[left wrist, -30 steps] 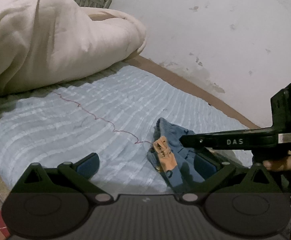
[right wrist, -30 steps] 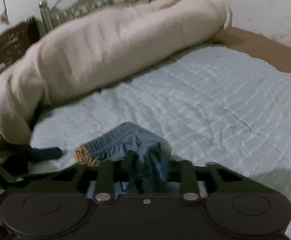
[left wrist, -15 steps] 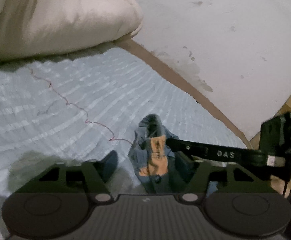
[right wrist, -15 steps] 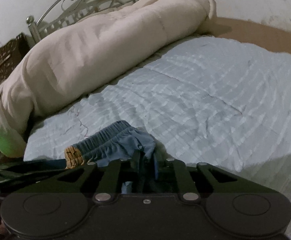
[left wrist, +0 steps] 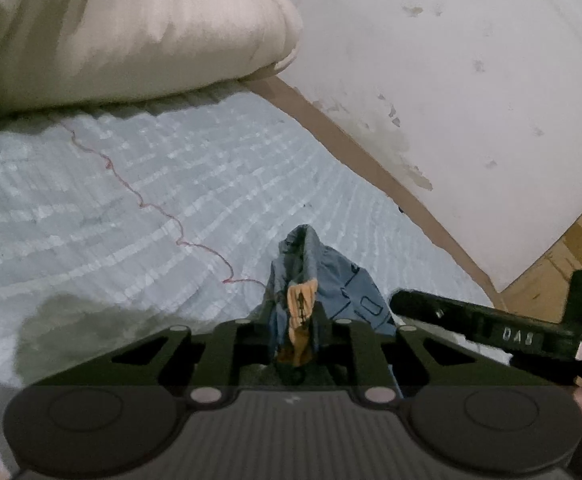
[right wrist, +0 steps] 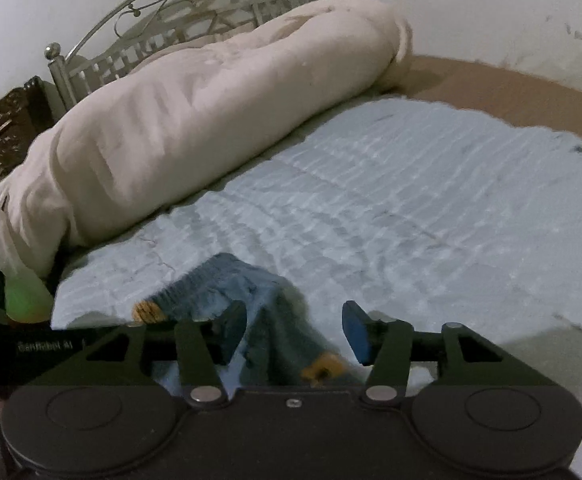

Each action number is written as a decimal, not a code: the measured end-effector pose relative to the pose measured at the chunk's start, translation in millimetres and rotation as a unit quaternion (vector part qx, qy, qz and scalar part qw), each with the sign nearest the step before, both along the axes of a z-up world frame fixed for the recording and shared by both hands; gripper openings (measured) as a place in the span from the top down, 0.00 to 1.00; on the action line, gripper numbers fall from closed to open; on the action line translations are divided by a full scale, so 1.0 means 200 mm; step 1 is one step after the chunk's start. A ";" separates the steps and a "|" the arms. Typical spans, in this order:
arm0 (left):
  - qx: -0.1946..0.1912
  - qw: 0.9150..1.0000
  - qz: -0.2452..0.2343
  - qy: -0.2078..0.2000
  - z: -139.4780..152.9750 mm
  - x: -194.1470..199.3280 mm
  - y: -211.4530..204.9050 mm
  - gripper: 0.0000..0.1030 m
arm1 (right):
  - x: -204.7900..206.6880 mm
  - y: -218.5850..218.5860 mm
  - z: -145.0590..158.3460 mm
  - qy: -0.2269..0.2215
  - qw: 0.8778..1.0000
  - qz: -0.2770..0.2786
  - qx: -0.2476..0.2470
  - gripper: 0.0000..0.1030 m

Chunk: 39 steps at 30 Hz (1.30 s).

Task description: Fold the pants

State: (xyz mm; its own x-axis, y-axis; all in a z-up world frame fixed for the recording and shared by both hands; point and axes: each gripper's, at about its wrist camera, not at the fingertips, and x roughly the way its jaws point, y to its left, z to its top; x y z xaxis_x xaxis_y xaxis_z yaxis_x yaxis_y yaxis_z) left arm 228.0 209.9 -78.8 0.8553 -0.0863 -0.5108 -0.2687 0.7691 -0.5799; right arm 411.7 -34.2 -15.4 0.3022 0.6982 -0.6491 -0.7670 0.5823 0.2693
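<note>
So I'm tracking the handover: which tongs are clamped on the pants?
The left tongs, pinching the pants at the orange label; the right tongs stand open.

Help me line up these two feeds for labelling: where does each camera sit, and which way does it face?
Left wrist: on the left gripper, looking down across the bed towards the wall; its jaws, just closing, pinch the pants; the right gripper shows.
Right wrist: on the right gripper, facing the headboard; its jaws, just opening, straddle the pants.
Shared: pants, duvet, blue bedsheet.
</note>
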 end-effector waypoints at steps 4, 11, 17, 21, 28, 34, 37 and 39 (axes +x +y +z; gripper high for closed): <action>0.011 1.000 0.008 -0.007 0.05 -0.04 -0.01 0.84 | -0.02 -0.07 -0.01 -0.017 0.999 -0.008 -0.035 0.46; 0.018 1.000 0.011 -0.012 0.08 -0.07 -0.01 0.84 | -0.06 -0.05 -0.09 -0.021 0.998 0.004 -0.062 0.32; 0.010 1.000 0.013 -0.014 0.08 -0.09 0.00 0.84 | -0.04 -0.05 -0.12 -0.076 0.992 -0.041 -0.096 0.24; 0.012 1.000 0.014 -0.019 0.09 -0.11 0.00 0.84 | -0.06 -0.12 -0.07 -0.107 0.988 -0.081 -0.082 0.24; 0.041 0.998 0.013 -0.038 0.17 -0.14 -0.06 0.84 | -0.38 -0.40 0.11 -0.165 0.973 -0.147 -0.059 0.01; 0.069 0.996 0.012 -0.054 0.29 -0.16 -0.14 0.84 | -0.72 -0.61 0.08 -0.227 0.935 -0.244 -0.121 0.01; 0.087 0.994 0.006 -0.064 0.36 -0.17 -0.20 0.84 | -0.86 -0.66 0.01 -0.241 0.919 -0.278 -0.140 0.01; 0.102 0.992 -0.001 -0.071 0.41 -0.18 -0.25 0.84 | -0.94 -0.66 -0.03 -0.246 0.914 -0.291 -0.142 0.01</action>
